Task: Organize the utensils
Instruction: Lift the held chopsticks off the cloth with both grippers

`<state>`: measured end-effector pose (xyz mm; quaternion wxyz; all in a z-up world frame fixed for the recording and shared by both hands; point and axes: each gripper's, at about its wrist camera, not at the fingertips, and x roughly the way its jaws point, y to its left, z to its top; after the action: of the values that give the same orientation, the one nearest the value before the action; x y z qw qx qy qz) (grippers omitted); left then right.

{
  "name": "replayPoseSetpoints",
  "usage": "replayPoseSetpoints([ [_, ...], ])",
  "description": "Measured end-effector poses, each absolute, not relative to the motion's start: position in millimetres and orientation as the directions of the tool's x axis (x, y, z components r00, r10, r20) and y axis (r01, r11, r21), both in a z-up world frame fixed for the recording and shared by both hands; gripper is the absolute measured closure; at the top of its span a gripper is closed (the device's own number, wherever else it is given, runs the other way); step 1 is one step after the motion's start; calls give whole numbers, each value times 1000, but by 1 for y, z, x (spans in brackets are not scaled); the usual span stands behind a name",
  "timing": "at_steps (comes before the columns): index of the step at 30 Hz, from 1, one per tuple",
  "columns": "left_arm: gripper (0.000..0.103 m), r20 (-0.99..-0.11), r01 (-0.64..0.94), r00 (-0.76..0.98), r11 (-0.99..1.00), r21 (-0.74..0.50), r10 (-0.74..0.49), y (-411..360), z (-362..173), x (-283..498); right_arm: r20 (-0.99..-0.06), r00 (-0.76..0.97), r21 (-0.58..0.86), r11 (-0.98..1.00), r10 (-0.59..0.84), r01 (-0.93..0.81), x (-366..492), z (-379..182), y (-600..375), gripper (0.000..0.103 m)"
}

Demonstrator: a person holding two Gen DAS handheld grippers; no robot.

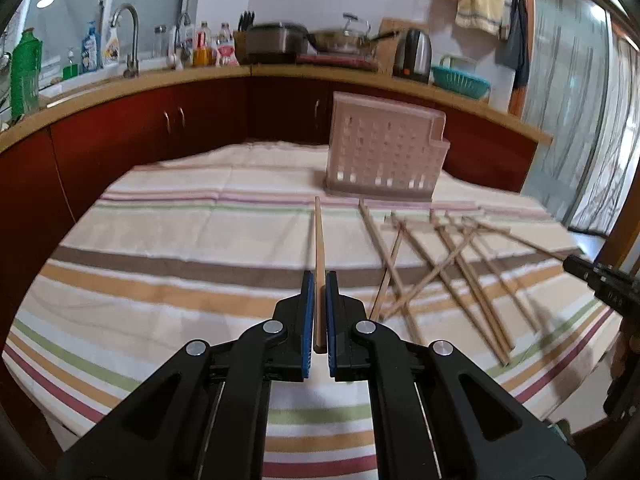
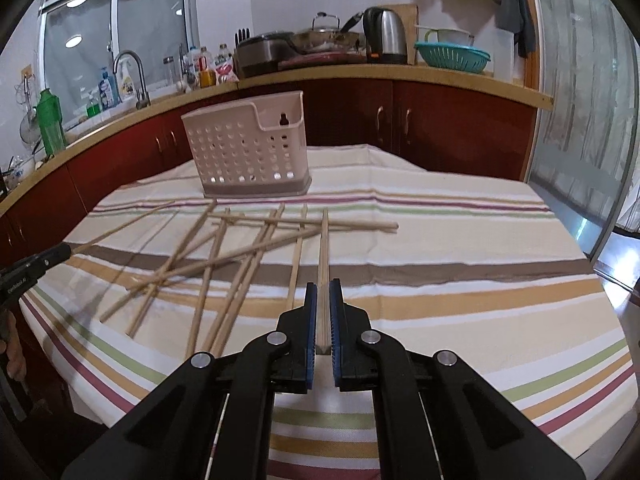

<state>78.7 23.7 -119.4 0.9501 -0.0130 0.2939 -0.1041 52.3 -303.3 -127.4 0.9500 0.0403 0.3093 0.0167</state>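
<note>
My left gripper (image 1: 319, 282) is shut on a wooden chopstick (image 1: 319, 240) that points forward above the striped tablecloth. My right gripper (image 2: 323, 290) is shut on another chopstick (image 2: 323, 244), also pointing forward. Several loose chopsticks (image 2: 224, 264) lie crossed in a pile on the cloth, to the right of the left gripper (image 1: 448, 264) and to the left of the right one. A pink perforated utensil holder (image 2: 248, 148) stands upright at the far side of the table; it also shows in the left wrist view (image 1: 384, 152). The left gripper appears at the left edge of the right wrist view (image 2: 60, 254).
The table carries a striped cloth (image 2: 440, 288). Behind it run red cabinets (image 1: 160, 128) under a wooden counter with a sink tap (image 1: 130, 36), bottles, pots, a kettle (image 2: 386, 36) and a teal colander (image 2: 452, 58). A glass door (image 2: 580, 100) stands at the right.
</note>
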Motion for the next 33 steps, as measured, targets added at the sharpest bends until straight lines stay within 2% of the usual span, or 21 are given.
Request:
replayPoseSetpoints([
  [4,97,-503,186,840,979,-88,-205,24,-97,76,-561,826,90,996,61,-12,51,-116,-302,96],
  [9,97,-479,198,852,977,-81,-212,22,-83,72,-544,837,89,996,64,-19,49,-108,-299,96],
  [22,97,-655,224,712,966,-128,-252,26,-105,69,-544,836,90,995,74,-30,46,-107,-297,96],
  [33,97,-708,267,661,960,-88,-249,22,-87,64,-545,836,88,996,70,-25,40,-100,-300,96],
])
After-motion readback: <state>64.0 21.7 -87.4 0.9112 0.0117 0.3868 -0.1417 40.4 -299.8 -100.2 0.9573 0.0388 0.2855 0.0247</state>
